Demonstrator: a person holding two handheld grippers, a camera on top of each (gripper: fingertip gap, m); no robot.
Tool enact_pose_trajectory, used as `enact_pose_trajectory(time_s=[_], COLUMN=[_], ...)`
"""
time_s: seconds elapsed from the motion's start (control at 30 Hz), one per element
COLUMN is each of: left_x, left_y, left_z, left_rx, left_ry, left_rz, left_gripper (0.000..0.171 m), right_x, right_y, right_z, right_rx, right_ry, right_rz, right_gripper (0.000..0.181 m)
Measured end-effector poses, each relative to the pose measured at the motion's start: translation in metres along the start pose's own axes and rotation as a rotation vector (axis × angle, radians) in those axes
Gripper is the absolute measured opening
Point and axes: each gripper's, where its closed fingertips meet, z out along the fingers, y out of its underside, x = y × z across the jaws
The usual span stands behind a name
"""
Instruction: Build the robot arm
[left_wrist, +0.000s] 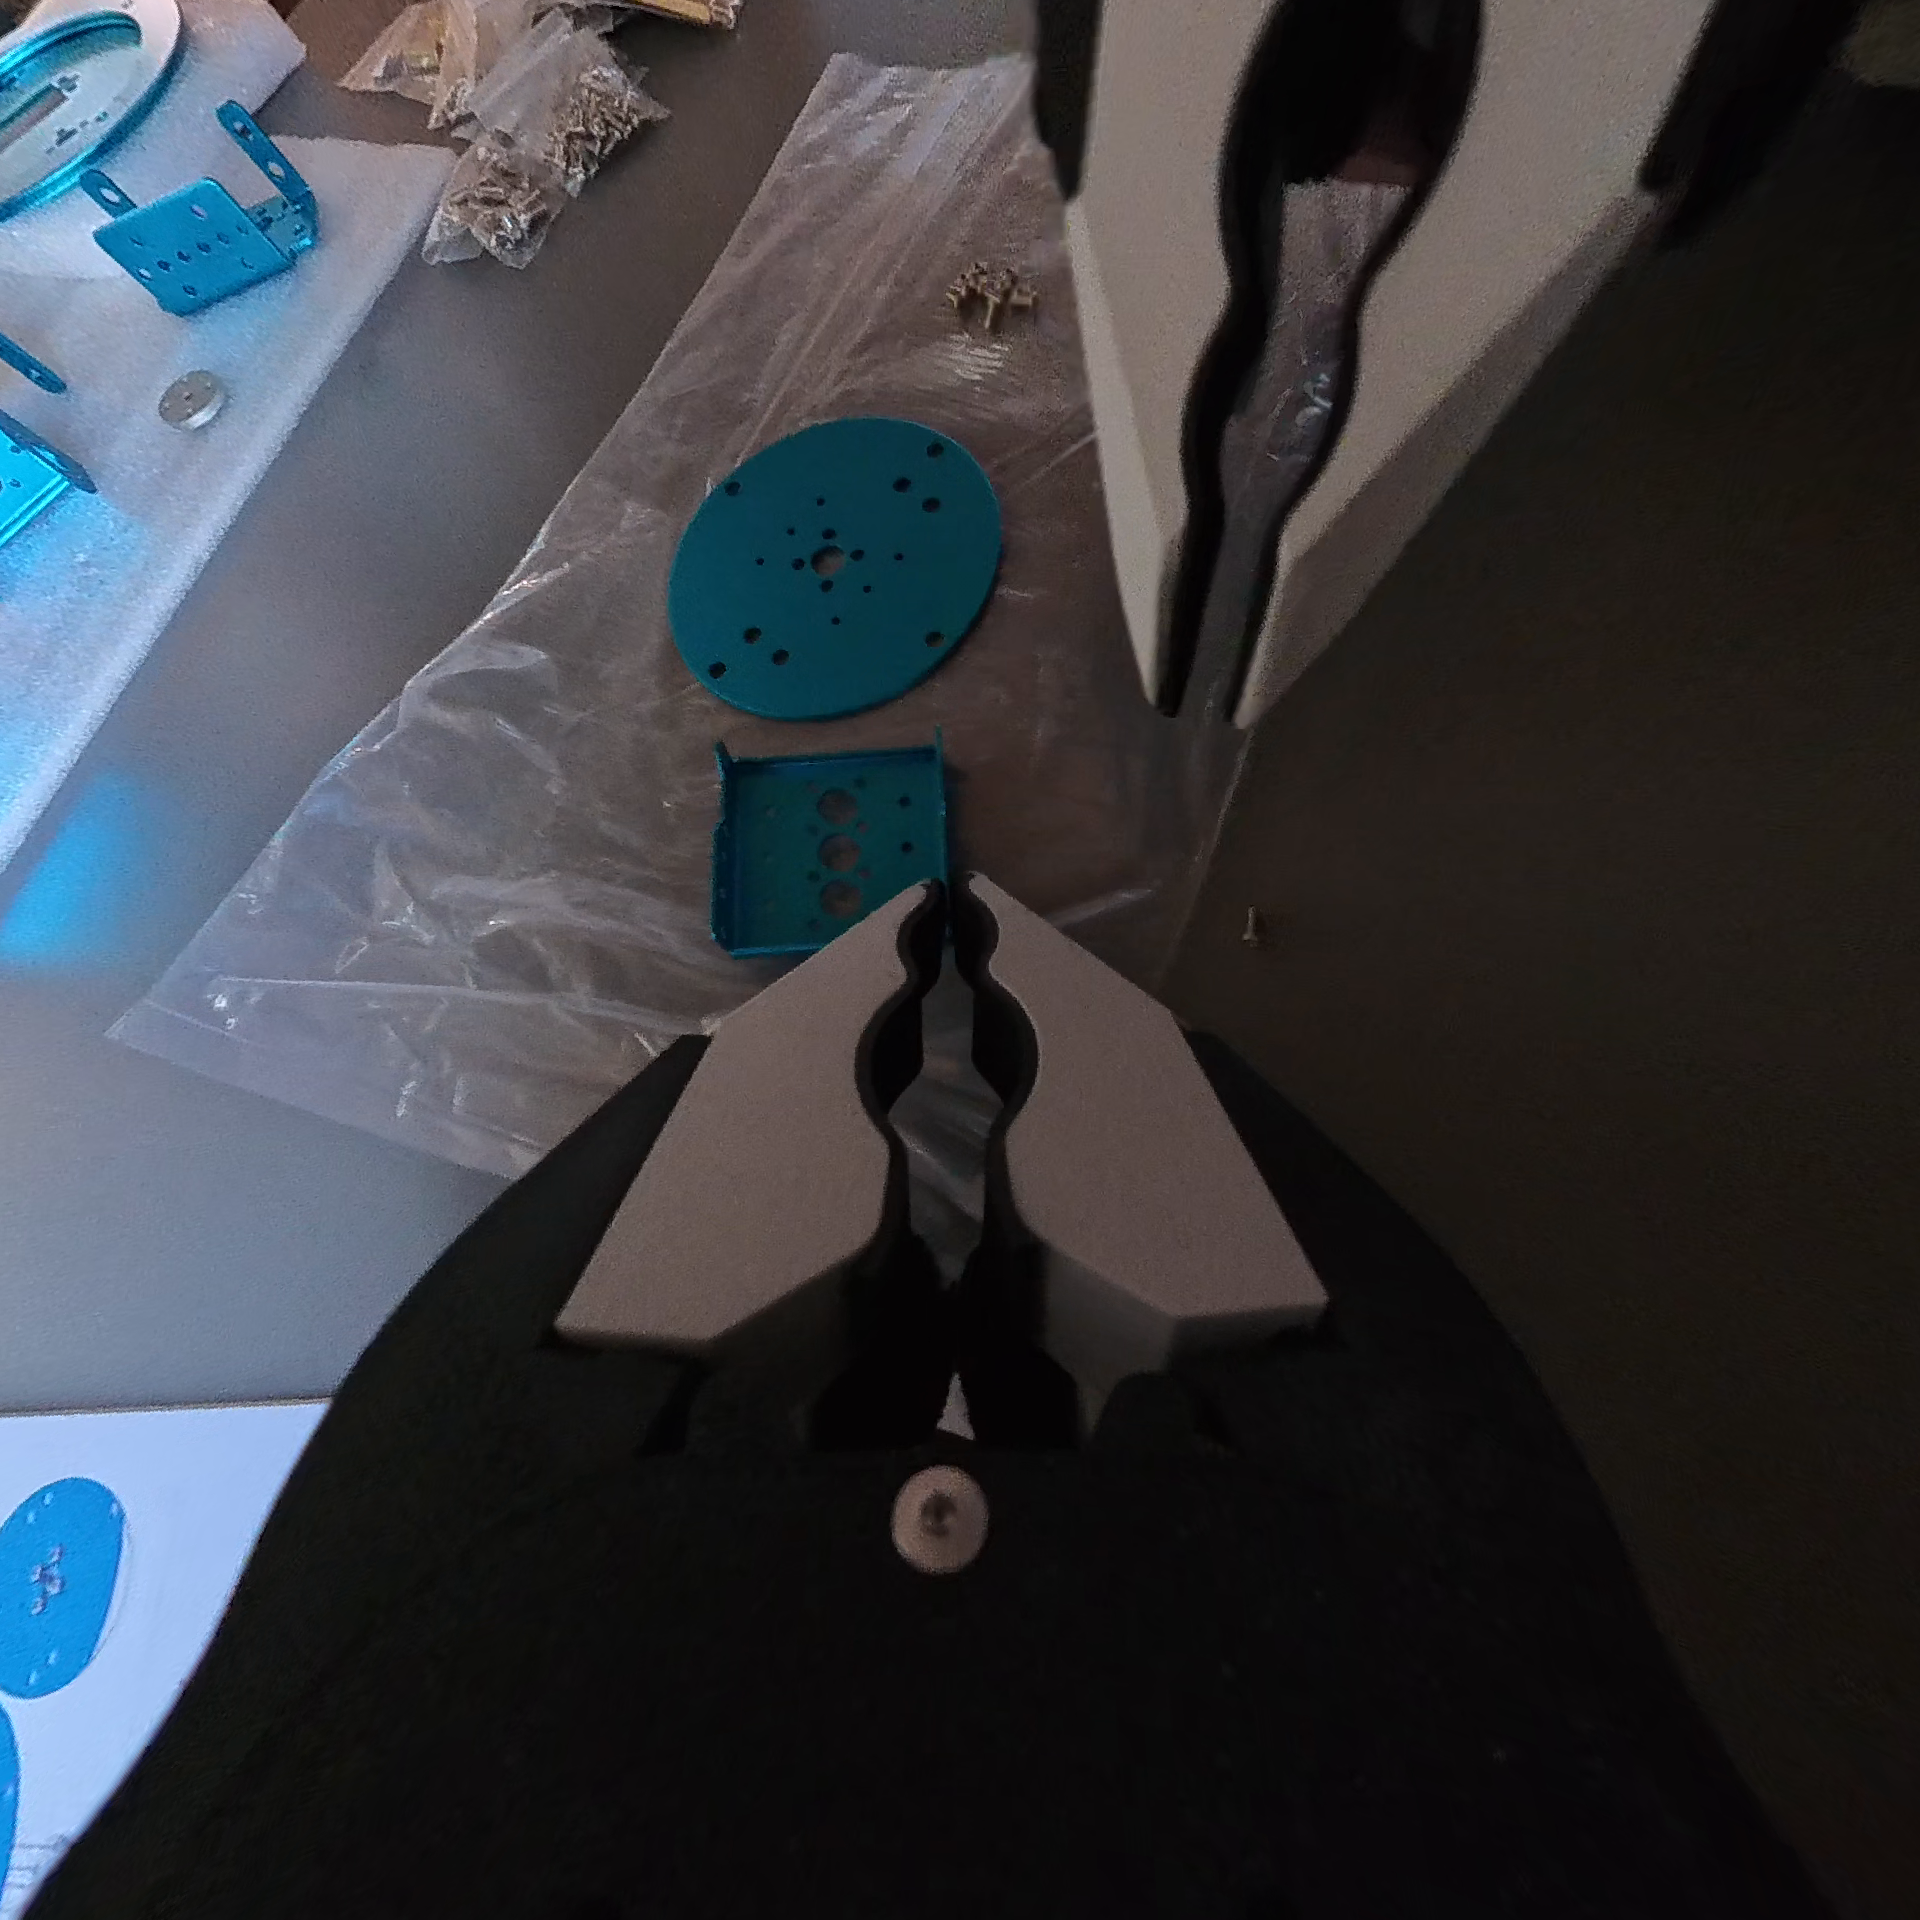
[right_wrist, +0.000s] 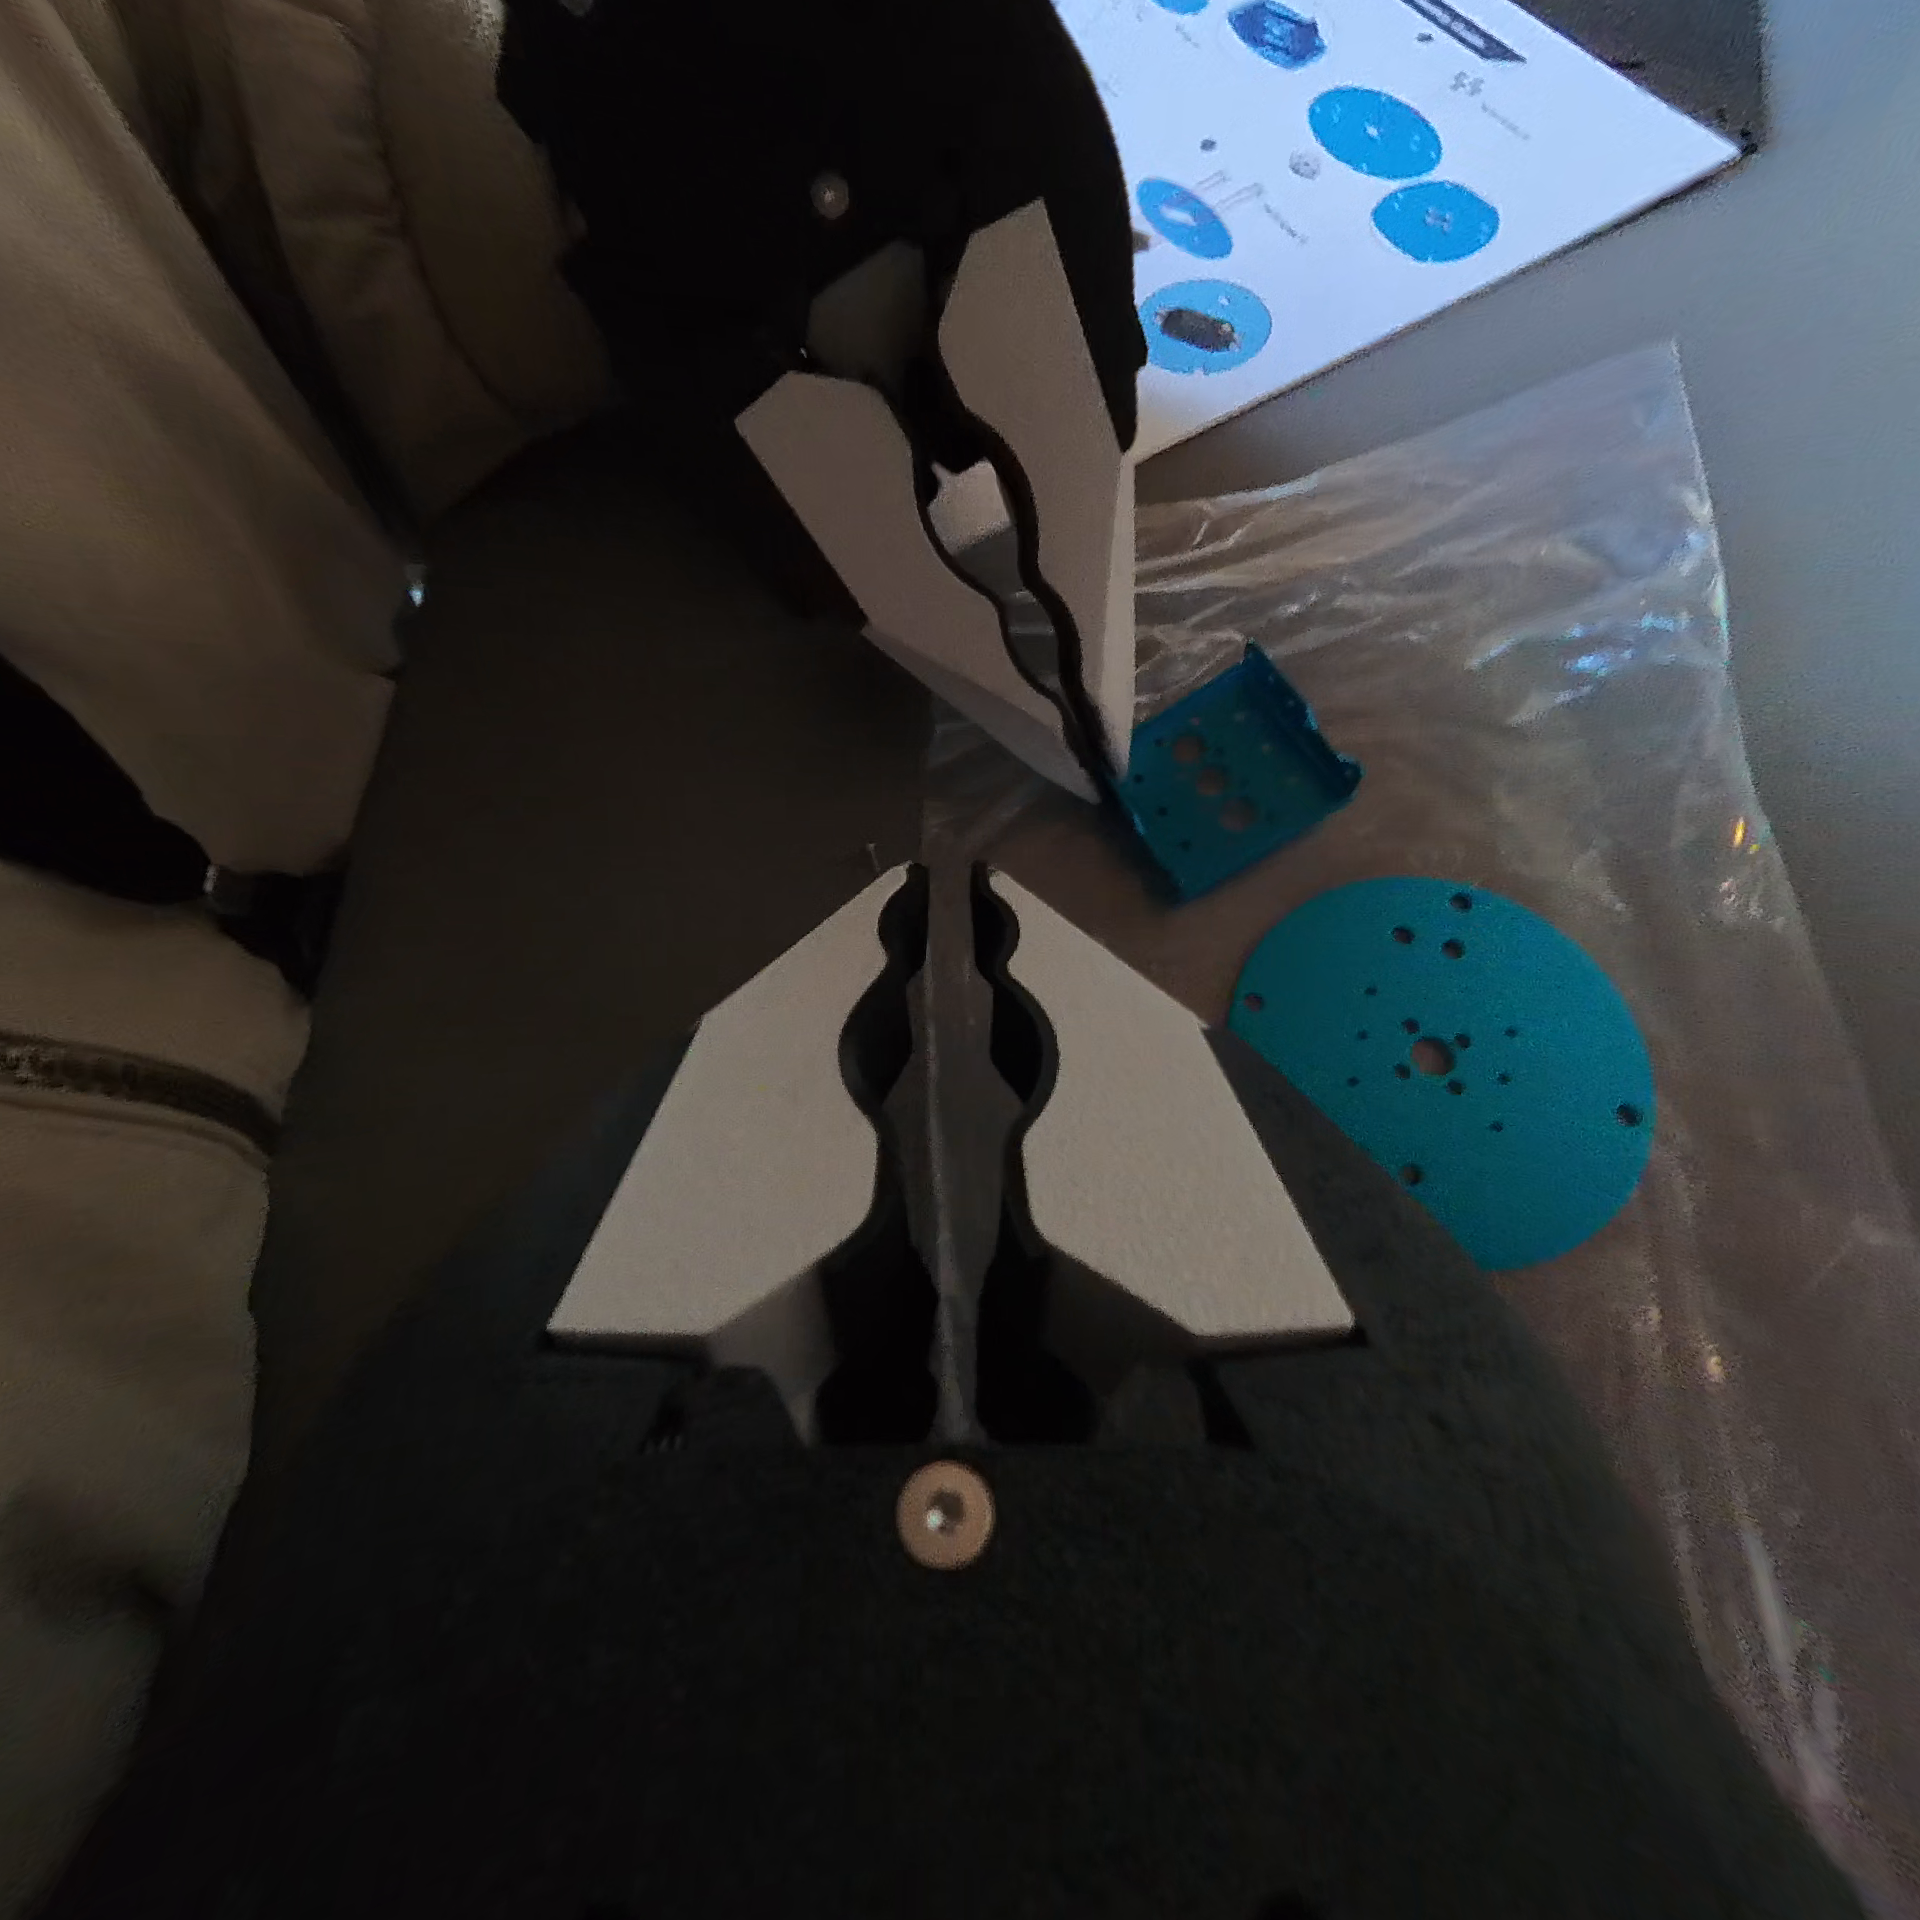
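A blue square bracket (left_wrist: 821, 842) with three round holes lies on a clear plastic bag (left_wrist: 468, 883), just in front of a blue round plate (left_wrist: 831, 566). My left gripper (left_wrist: 948, 891) is shut on the bracket's right side wall at its near corner. The right wrist view shows the same: the left gripper (right_wrist: 1099, 774) pinches the edge of the bracket (right_wrist: 1236, 769), with the plate (right_wrist: 1444, 1070) beside it. My right gripper (right_wrist: 943, 878) stands slightly open at the edge of the bag (right_wrist: 1455, 582). A strip of film runs between its fingers. It shows at the upper right of the left wrist view (left_wrist: 1205, 707).
Bags of screws (left_wrist: 540, 145) and a small pile of brass screws (left_wrist: 992, 291) lie at the back. More blue parts (left_wrist: 208, 239) sit on white foam at the left. A printed sheet (right_wrist: 1403, 177) lies nearby. A lone screw (left_wrist: 1254, 925) lies on the dark surface. A person's clothing (right_wrist: 156, 416) is close. The grippers' ends are close to 5 cm from one another.
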Motion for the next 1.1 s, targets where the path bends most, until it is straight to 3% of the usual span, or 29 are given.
enact_pose_trajectory(time_s=[0.17,0.27,0.4,0.5,0.7,0.77,0.87,1.1], left_x=[0.003,0.006,0.018,0.025,0.06,0.077,0.095,0.118], left_y=[0.0,-0.002,-0.004,-0.005,-0.005,-0.005,0.003,0.022], left_z=[-0.002,-0.009,-0.033,-0.056,-0.108,-0.121,-0.134,-0.148], left_rx=[-0.003,0.008,0.038,0.074,0.233,0.294,0.356,0.403], left_ry=[-0.015,-0.041,-0.109,-0.234,-0.461,-0.462,-0.463,-0.422], left_rz=[-0.025,-0.062,-0.138,-0.268,-0.398,-0.449,-0.521,-0.564], left_gripper=[0.001,0.016,0.018,0.017,0.017,0.017,0.017,0.017], right_x=[-0.003,0.005,0.014,0.01,-0.016,-0.018,-0.016,-0.01], right_y=[0.005,0.004,0.013,0.019,0.009,0.004,0.006,0.011], right_z=[-0.01,-0.03,-0.06,-0.071,-0.022,-0.003,0.016,0.025], right_rx=[0.061,0.124,0.2,0.181,0.029,0.003,-0.045,-0.043], right_ry=[0.145,0.252,0.427,0.473,0.298,0.32,0.384,0.384], right_rz=[0.042,0.098,0.079,0.064,0.064,0.025,-0.014,0.068], right_gripper=[0.007,0.012,0.02,0.023,0.02,0.009,0.008,0.01])
